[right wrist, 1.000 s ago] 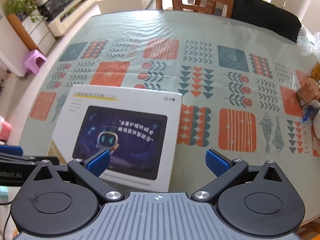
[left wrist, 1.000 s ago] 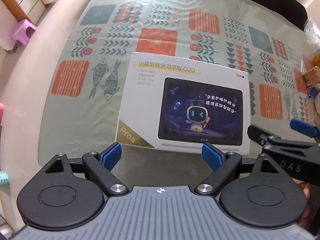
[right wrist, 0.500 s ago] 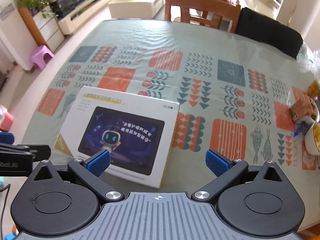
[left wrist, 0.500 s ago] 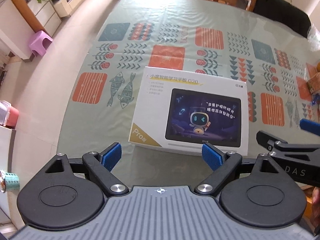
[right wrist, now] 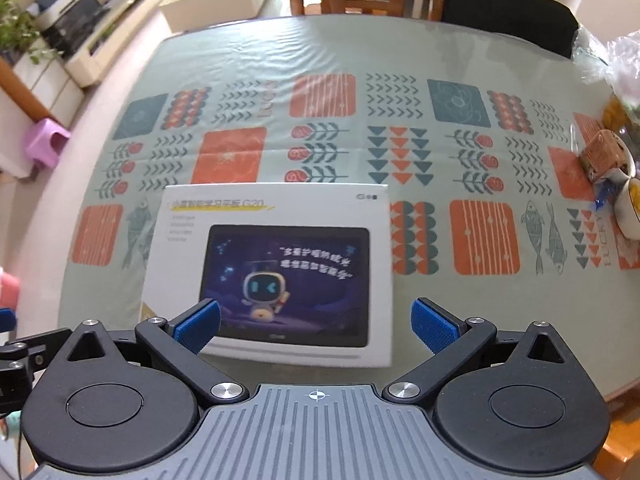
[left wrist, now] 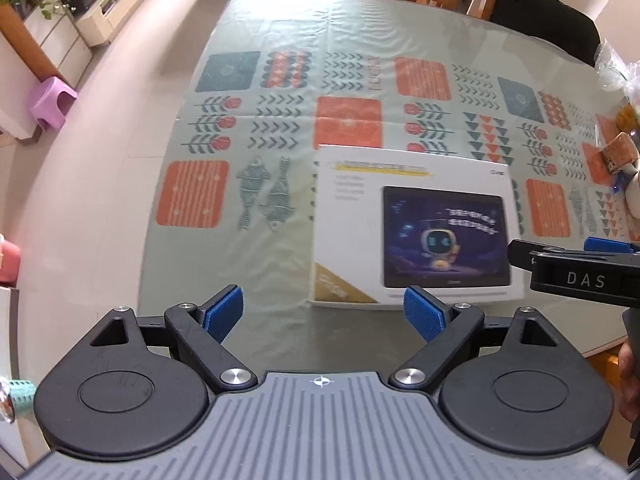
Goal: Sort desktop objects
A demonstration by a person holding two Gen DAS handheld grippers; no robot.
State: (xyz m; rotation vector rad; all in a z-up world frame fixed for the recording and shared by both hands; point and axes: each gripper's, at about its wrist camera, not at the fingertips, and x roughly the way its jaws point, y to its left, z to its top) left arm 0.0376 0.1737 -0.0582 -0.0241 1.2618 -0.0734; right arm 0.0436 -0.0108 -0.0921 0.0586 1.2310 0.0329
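Lying flat on the table (right wrist: 280, 52), one tablet box (right wrist: 272, 272), two empty grippers.

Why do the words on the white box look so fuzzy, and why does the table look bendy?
Left wrist view: the white box is smeared by motion blur, its words unreadable. Right wrist view: the box is softer-blurred, its big words partly legible. Both views: the fisheye lens bows the table edges; window glare whitens the far end.

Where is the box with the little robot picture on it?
The white tablet box lies flat on the patterned tablecloth near the table's front edge, just ahead of the open right gripper; in the left wrist view it sits to the right.
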